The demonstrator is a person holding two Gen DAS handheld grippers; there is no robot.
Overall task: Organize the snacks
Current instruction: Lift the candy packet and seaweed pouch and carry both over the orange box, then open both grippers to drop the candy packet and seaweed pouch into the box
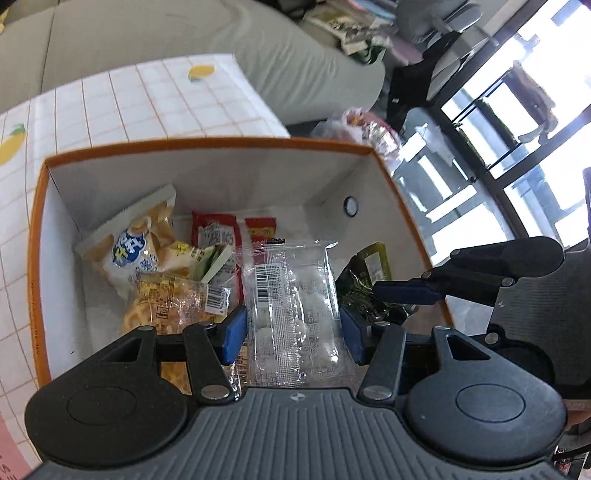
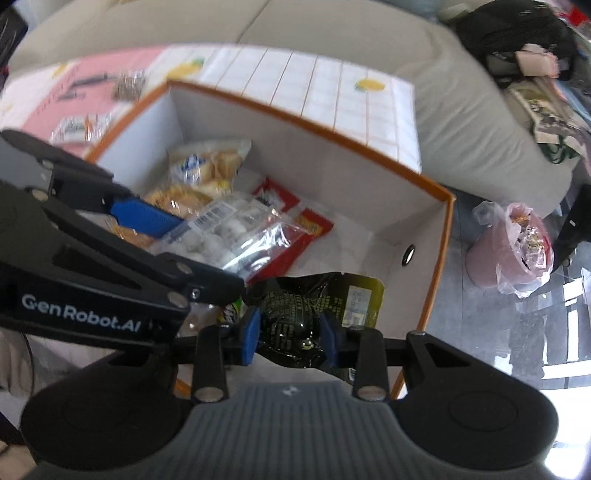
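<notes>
Left gripper (image 1: 291,330) angled steeply down, blue pads pressed on a clear packet's sides, right gripper (image 2: 290,338) at its 3 o'clock, tilted steeply down, narrow jaws clamped on a dark packet

Snack packets (image 1: 159,266) inside the box (image 1: 221,147) on the table (image 1: 147,99), sofa (image 1: 184,33) behind

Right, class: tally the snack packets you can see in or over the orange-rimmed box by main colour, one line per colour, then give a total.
Clear packet of white sweets, in the left claw: 1
Black packet, in the right claw: 1
Yellow packets: 2
Red packets: 2
Total: 6, counting only what shows in the box.
</notes>
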